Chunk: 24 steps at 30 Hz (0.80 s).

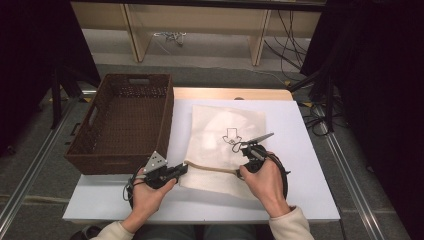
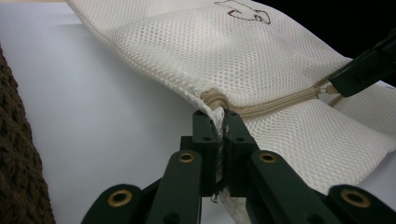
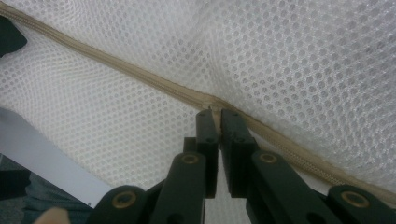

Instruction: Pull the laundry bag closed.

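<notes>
The mesh bag (image 1: 225, 145) lay flat on the white table (image 1: 310, 165), just right of the brown basket (image 1: 125, 120), w/ its zipper (image 1: 212, 169) running along the edge nearest the person. The left gripper (image 1: 181, 169) had its jaws pressed together on the bag's corner at the zipper's left end; in the left gripper view the mesh was pinched right betw. them, beside the zipper end (image 2: 212, 99). The right gripper (image 1: 245, 170) sat farther along the same seam, jaws squeezed shut at the zipper line (image 3: 212, 105), prob. on the slider or pull tab, tho I couldn't make out the tab itself.

Progress-wise: both grips looked set, one anchoring the corner, one on the zipper. Looked to me like the actual zipping or unzipping was yet to come; couldn't tell how much of the zipper was open. Basket was empty as far as I saw, so stowing the bag, if that was the plan, was also left.

The bag itself: cream, fine honeycomb mesh, beige zipper tape, a small dark line drawing (image 1: 232, 136) printed mid-panel. Soft, slightly rumpled, lifted a bit at the pinched corner.
</notes>
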{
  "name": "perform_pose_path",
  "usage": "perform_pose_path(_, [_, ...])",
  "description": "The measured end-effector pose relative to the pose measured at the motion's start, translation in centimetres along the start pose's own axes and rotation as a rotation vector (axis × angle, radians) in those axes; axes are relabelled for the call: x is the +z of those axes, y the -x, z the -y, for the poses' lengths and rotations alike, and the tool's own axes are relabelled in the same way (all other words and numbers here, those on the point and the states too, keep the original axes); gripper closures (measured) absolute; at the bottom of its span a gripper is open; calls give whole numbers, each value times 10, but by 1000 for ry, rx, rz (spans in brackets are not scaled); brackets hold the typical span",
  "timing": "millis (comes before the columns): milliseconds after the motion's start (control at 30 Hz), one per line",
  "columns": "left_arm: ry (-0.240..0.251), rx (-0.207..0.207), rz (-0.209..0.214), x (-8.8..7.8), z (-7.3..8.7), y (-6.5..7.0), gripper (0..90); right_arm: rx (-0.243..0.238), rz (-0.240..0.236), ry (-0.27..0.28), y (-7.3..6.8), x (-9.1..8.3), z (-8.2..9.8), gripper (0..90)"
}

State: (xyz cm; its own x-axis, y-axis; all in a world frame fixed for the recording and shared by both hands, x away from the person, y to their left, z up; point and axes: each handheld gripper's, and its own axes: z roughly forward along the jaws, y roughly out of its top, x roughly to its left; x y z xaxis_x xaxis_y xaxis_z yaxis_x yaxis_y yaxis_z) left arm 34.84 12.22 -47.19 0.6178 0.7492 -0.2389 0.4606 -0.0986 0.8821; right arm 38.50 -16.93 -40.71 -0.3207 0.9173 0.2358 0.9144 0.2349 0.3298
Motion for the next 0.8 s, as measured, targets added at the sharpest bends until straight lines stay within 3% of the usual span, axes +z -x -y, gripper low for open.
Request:
perform_pose_path(100, [5,-21,1,1,0,1,854,3,-8,4,0,0,0,874])
perform_pose_path(133, [0,0,1,0,0,0,854,4,-3,2,0,0,0,874])
perform_pose_path(200, [6,-9,8,1,0,0,853,-17,-9,7,2,1,0,874])
perform_pose_path(233, [6,-25,5,1,1,1,854,3,-9,-1,1,0,1,874])
perform_pose_path(367, [5,-5,7,0,0,-1,854,-27,0,2,4,1,1,874])
perform_pose_path(467, [6,-18,5,0,0,0,854,11,-1,-4,4,-1,2,874])
perform_pose_path(500, [-1,0,-1,0,0,0,854,2,-2,-1,4,-1,2,874])
perform_pose_path(567, [6,-22,3,1,1,0,854,-18,-2,5,6,-1,1,874])
perform_pose_path(667, [1,-2,0,0,0,0,854,7,7,-3,3,-1,2,874])
perform_pose_path(700, [4,-3,5,0,0,0,854,-21,-1,8,6,0,2,874])
perform_pose_path(800, [2,-3,3,0,0,0,853,-7,-4,5,5,-1,2,874])
